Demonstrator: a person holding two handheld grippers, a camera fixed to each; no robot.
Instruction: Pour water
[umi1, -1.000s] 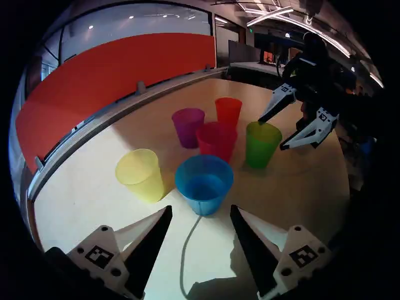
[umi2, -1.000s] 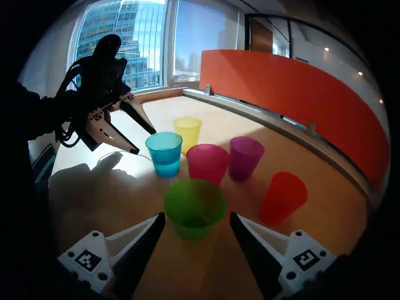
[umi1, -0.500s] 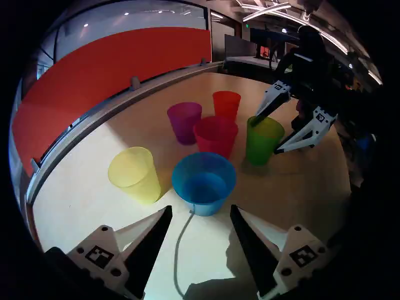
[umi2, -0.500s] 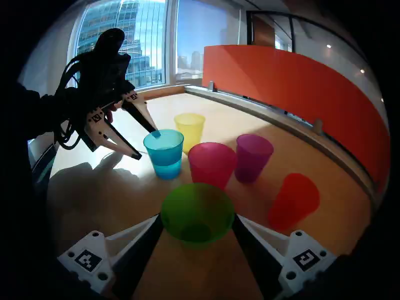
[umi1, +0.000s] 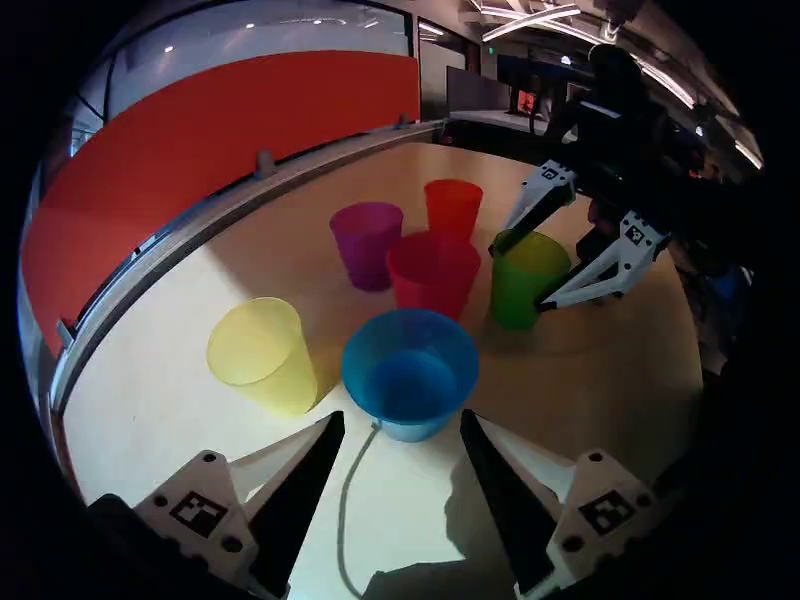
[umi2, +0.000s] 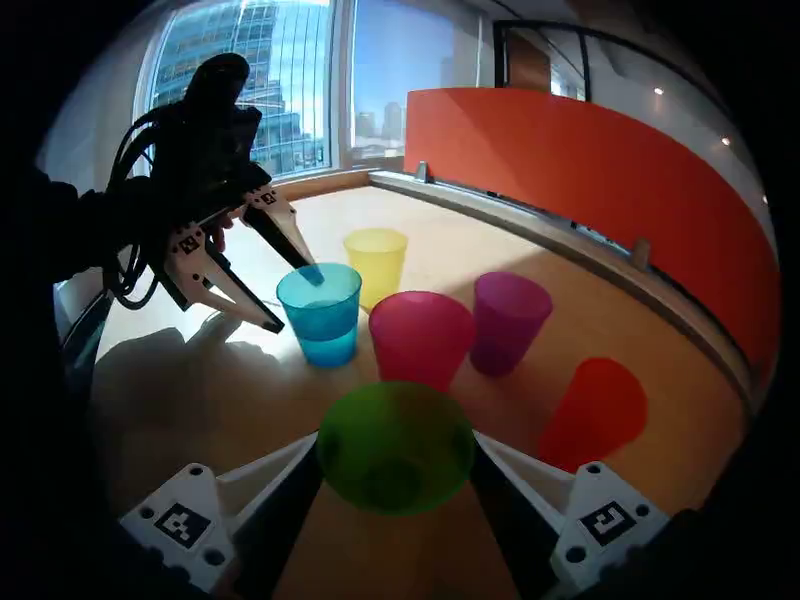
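My right gripper (umi2: 395, 440) has pushed in around the green cup (umi2: 400, 465), my left gripper (umi1: 400, 415) nearer the blue cup (umi1: 410, 370); both gape wide. Light, squashy plastic, I reckon: pinch gently mid-wall.

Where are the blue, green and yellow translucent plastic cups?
Blue plastic cup (umi2: 320, 325): right gripper view, outer side wall.
Green plastic cup (umi1: 518, 290): left gripper view, outer side wall.
Yellow plastic cup (umi1: 290, 388): left gripper view, outer side wall.

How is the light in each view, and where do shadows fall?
Right gripper view: bright windows backlight the left gripper nearly into silhouette; its shadow darkens the table. Left gripper view: sunlit table beside the yellow cup, dim background.
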